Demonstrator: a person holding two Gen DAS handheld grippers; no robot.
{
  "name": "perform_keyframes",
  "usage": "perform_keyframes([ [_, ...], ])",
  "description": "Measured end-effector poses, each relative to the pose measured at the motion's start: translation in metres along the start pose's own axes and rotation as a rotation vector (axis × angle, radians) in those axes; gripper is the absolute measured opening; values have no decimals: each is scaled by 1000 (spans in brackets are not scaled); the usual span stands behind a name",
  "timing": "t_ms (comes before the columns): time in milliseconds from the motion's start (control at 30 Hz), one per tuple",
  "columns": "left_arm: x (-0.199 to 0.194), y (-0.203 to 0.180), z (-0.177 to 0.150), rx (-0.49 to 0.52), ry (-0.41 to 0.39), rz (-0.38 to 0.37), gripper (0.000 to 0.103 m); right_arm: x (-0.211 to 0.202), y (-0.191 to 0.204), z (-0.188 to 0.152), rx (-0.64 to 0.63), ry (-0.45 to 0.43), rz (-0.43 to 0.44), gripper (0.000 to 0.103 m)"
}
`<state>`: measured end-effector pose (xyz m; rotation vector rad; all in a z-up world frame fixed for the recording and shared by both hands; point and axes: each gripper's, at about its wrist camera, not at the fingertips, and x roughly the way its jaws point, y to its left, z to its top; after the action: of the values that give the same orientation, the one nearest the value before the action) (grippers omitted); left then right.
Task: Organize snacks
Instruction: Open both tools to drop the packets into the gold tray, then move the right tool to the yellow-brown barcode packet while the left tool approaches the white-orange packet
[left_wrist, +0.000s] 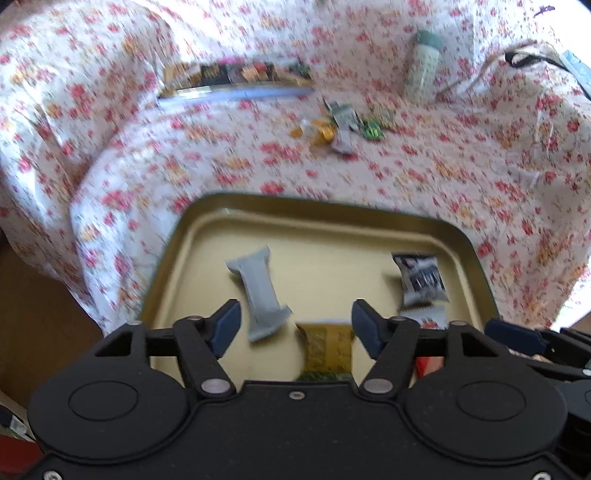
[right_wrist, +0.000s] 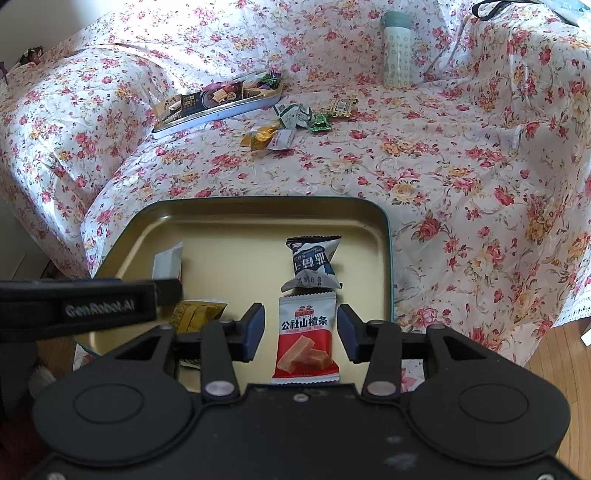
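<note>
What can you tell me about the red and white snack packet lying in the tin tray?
The red and white snack packet is a sealed, glossy plastic pouch with crimped ends: white top half with dark Chinese characters, red lower half picturing tan bars. It lies flat on the floor of the tin tray, between the open fingers of the right tool, untouched. Its top edge meets the dark blue packet.

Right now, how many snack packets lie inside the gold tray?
4 in the tray: grey packet on the left, yellow packet at the near side, dark blue packet on the right, red-and-white packet just before it. The grippers may hide others.
</note>
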<state>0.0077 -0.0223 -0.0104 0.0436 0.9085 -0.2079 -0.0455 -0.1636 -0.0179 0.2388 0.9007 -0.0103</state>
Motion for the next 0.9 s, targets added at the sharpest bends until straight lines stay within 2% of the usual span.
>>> perform_keyframes([
  [133, -4, 0, 3, 16, -49, 35, 73, 0, -1, 0, 4, 0, -1, 50],
  [233, -4, 0, 3, 23, -59, 22, 78, 0, 0, 0, 5, 2, -2, 53],
  [500, -7, -2, 9, 83, -106, 17, 82, -1, 1, 2, -12, -15, 2, 69],
  [733, -5, 4, 39, 139, -181, 32, 85, -3, -1, 11, -20, -53, -7, 74],
  [900, 5, 11, 71, 168, -237, 68, 85, -3, -5, 30, -44, -114, -31, 80],
])
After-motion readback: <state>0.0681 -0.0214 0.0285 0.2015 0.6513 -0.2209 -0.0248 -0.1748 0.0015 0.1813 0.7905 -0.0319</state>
